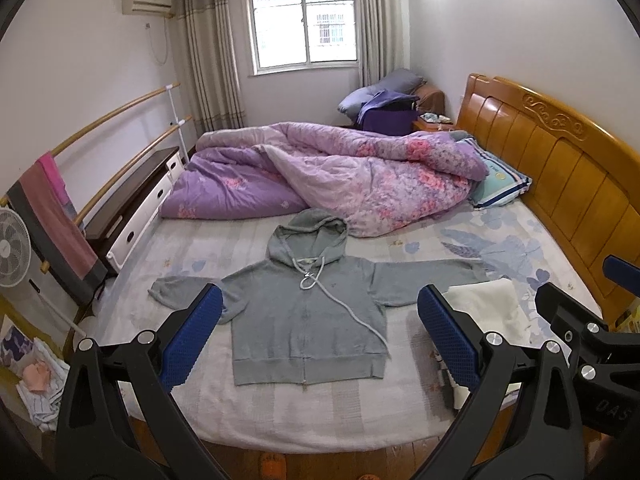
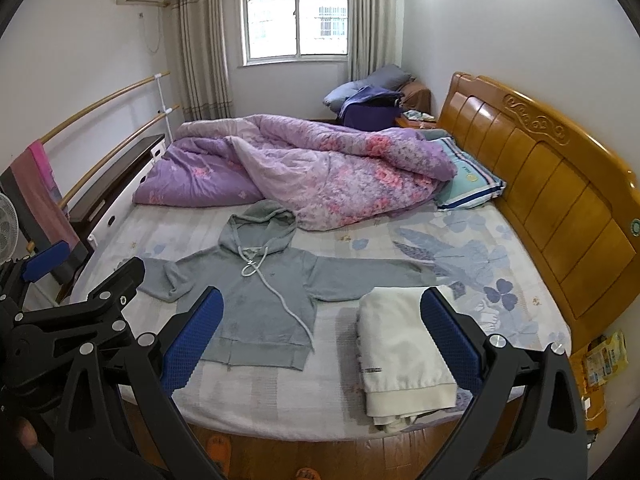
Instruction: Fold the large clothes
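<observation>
A grey zip-front hooded sweatshirt with a white drawcord (image 1: 308, 320) is lying face-up and fully spread on the pale leaf-printed bed sheet (image 1: 500, 240), its hood pointing toward twelve o'clock and its ribbed hem toward six o'clock, with one sleeve reaching out to nine o'clock and the other to three o'clock. The left gripper (image 1: 320, 336) is hovering above the near edge of the bed, jaws spread wide with nothing between the blue textured pads, framing the sweatshirt's body without touching it. The right gripper (image 2: 322, 340) is likewise standing wide apart and empty, hanging over the gap between the sweatshirt's hem and a folded cream-white garment with a ribbed edge (image 2: 400, 344), which is resting just beside the sweatshirt at its four o'clock, near the mattress edge. A rumpled purple floral quilt (image 1: 340, 172) is occupying the far half of the bed at twelve o'clock, its edge lying close to the hood, and the carved honey-coloured wooden headboard (image 1: 560, 168) is closing the scene at three o'clock. Judging from this layout, one piece is already folded and set aside, while the sweatshirt is flattened but with no fold yet made: sleeves, sides and the final doubling are all remaining.
</observation>
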`<action>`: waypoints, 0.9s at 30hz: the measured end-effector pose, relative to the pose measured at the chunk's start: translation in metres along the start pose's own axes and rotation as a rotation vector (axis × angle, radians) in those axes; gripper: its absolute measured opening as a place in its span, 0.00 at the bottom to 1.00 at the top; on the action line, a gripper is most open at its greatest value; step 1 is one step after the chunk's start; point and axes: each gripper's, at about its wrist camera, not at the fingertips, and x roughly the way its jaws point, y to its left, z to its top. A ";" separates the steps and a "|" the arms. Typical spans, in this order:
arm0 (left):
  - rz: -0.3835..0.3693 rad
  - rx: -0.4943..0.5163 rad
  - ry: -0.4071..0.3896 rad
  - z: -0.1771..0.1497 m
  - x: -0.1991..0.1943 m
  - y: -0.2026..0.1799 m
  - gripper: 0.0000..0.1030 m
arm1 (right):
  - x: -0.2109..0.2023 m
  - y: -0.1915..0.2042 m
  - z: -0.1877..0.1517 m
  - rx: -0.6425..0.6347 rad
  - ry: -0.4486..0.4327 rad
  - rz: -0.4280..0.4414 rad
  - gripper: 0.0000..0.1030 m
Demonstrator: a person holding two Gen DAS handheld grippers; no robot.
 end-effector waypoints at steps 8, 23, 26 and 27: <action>-0.031 -0.027 0.074 0.006 0.072 0.096 0.95 | 0.070 0.095 0.018 -0.039 0.087 -0.017 0.92; -0.115 -0.112 0.277 -0.011 0.245 0.308 0.95 | 0.231 0.276 0.037 0.009 0.337 0.049 0.92; -0.098 -0.120 0.310 -0.020 0.276 0.334 0.95 | 0.261 0.297 0.035 0.001 0.361 0.054 0.92; -0.099 -0.138 0.321 -0.025 0.285 0.344 0.95 | 0.271 0.303 0.035 0.001 0.364 0.069 0.92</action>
